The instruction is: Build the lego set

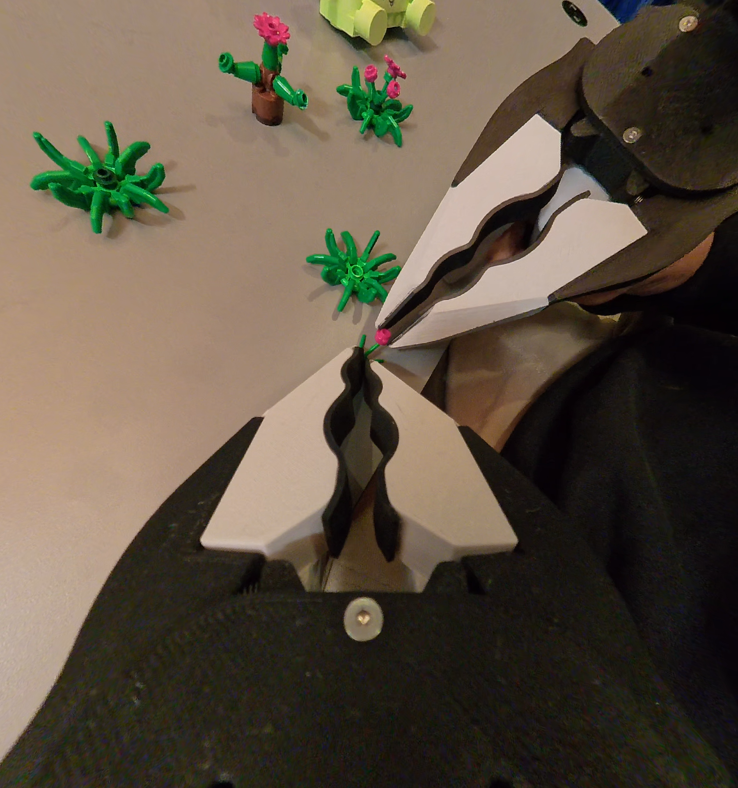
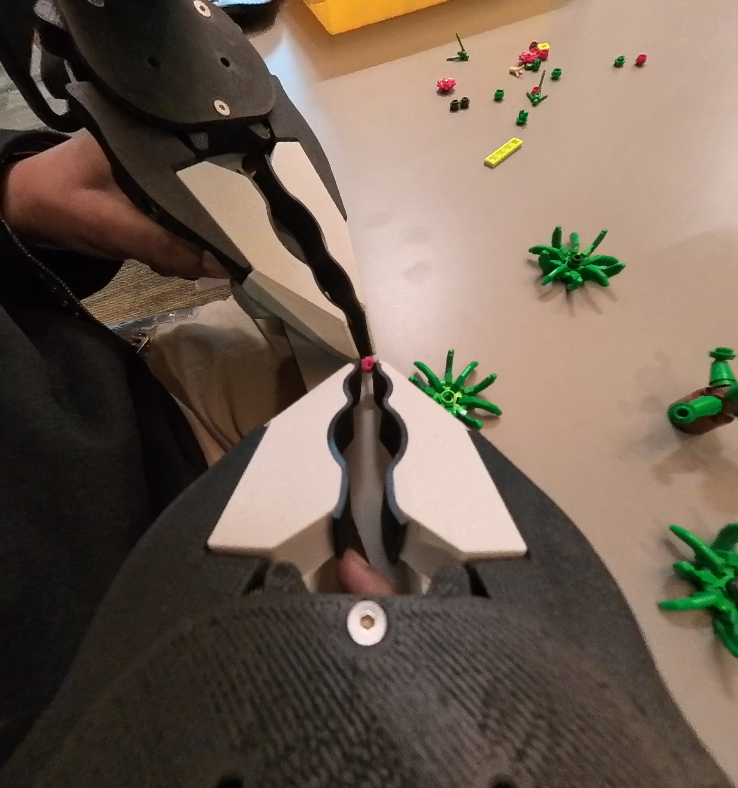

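Observation:
My left gripper (image 1: pixel 361 356) is shut on a thin green stem piece (image 1: pixel 369 350) whose prongs stick out past the tips. My right gripper (image 1: pixel 385 331) comes in from the upper right, shut on a small magenta flower (image 1: pixel 383 337) that sits on one prong. In the right wrist view the flower (image 2: pixel 367 363) sits between my right gripper's tips (image 2: pixel 367 370), and the left gripper (image 2: pixel 365 347) meets it from above. Both are held over the table's near edge. The stem is hidden in the right wrist view.
On the grey table (image 1: pixel 188 341): a small green leaf cluster (image 1: pixel 354 270) just beyond the tips, a larger one (image 1: pixel 98 179), a brown trunk with green branches (image 1: pixel 269 81), a flowered plant (image 1: pixel 376 100), a lime build (image 1: pixel 376 17). Several loose pieces (image 2: pixel 529 76) and a lime plate (image 2: pixel 503 152) lie farther off. The grippers are tip to tip, or close to it. Both grippers' tips are roughly 20 centimeters from the lime plate (image 2: pixel 503 152).

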Available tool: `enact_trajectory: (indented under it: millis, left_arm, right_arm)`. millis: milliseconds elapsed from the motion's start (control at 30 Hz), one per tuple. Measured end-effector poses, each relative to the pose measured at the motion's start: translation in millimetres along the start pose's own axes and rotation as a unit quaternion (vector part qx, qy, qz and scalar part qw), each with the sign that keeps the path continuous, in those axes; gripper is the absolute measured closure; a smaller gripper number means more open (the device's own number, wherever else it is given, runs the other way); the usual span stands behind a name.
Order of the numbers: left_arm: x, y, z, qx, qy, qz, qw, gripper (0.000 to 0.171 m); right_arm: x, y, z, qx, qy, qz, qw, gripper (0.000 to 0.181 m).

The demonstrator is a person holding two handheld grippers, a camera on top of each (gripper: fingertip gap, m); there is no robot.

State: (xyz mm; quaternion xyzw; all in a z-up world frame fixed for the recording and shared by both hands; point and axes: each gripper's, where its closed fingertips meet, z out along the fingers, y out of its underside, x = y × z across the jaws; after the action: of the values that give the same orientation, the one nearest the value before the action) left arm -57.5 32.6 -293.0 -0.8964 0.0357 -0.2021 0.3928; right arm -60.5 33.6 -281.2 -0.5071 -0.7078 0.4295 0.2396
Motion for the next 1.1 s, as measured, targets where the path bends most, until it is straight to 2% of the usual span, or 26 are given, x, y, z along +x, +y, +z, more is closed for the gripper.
enact_trajectory:
  millis: [633,1100]
  left_arm:
    - [1.0,-0.4,0.4,-0.001,0.014,-0.013,1.0,0.171]
    - [0.9,-0.7,0.5,-0.001,0.022,-0.024,0.999,0.171]
  right_arm:
    - [-0.3,-3.4,-2.6,0.038,0.014,0.073,0.997,0.178]
    - [-1.4,0.3,-2.5,0.018,0.024,0.104,0.994,0.178]
